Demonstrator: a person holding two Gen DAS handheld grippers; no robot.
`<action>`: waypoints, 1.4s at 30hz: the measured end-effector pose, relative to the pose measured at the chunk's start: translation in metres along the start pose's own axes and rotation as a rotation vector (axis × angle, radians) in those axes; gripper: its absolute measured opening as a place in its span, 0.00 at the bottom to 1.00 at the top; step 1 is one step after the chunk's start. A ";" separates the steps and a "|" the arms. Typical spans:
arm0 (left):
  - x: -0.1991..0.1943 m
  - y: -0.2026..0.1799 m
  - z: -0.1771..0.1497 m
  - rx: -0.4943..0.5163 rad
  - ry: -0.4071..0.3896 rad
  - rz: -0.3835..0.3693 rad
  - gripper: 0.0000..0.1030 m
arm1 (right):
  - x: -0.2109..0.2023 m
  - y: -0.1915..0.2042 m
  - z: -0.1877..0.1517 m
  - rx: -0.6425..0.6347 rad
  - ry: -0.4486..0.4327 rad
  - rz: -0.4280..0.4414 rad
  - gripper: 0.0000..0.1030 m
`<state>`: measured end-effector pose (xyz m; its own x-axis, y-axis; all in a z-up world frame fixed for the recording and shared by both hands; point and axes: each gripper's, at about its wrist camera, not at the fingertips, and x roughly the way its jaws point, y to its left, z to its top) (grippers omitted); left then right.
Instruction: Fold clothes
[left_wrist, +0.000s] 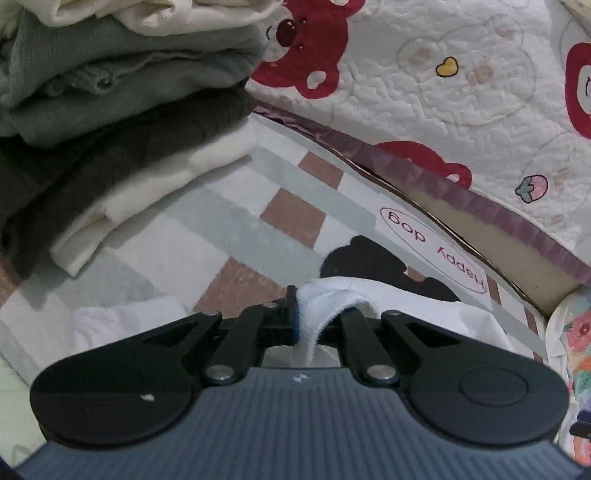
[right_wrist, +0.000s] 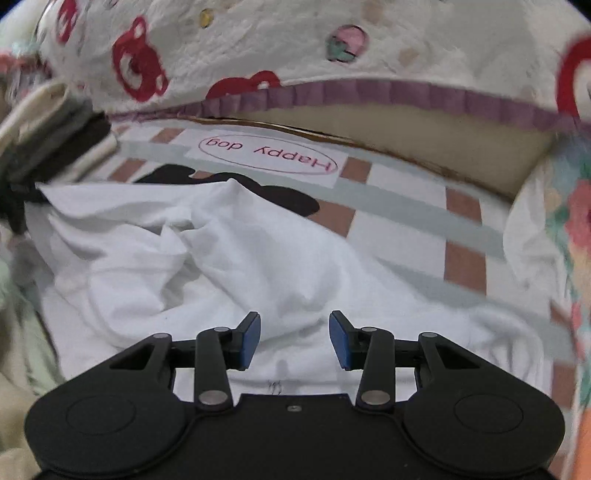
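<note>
A quilted bear-print blanket fills the 12 o'clock edge of the right wrist view. Below it lies a checked mat marked "Happy dog". A crumpled white garment spreads over the mat from centre toward 8 o'clock. In the left wrist view, a stack of folded clothes sits at 10 o'clock. The left gripper is clamped on a bunched edge of the white garment at centre. The right gripper hovers above the garment at 6 o'clock, jaws spread apart.
</note>
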<state>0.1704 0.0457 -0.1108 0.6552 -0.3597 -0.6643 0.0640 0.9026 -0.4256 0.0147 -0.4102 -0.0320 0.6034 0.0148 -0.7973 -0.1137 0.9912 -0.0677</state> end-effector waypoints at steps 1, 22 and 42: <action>0.001 0.000 0.000 0.000 0.001 -0.002 0.02 | 0.002 0.013 0.004 -0.088 0.005 -0.063 0.45; 0.021 0.013 -0.018 -0.001 0.024 0.047 0.03 | 0.108 0.113 0.037 -0.846 0.144 -0.169 0.38; 0.007 0.005 -0.010 0.091 -0.070 0.127 0.04 | 0.060 0.050 0.087 0.072 0.093 0.159 0.19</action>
<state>0.1681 0.0456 -0.1240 0.7131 -0.2270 -0.6633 0.0435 0.9586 -0.2813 0.1140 -0.3480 -0.0305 0.5061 0.1627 -0.8470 -0.1430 0.9843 0.1036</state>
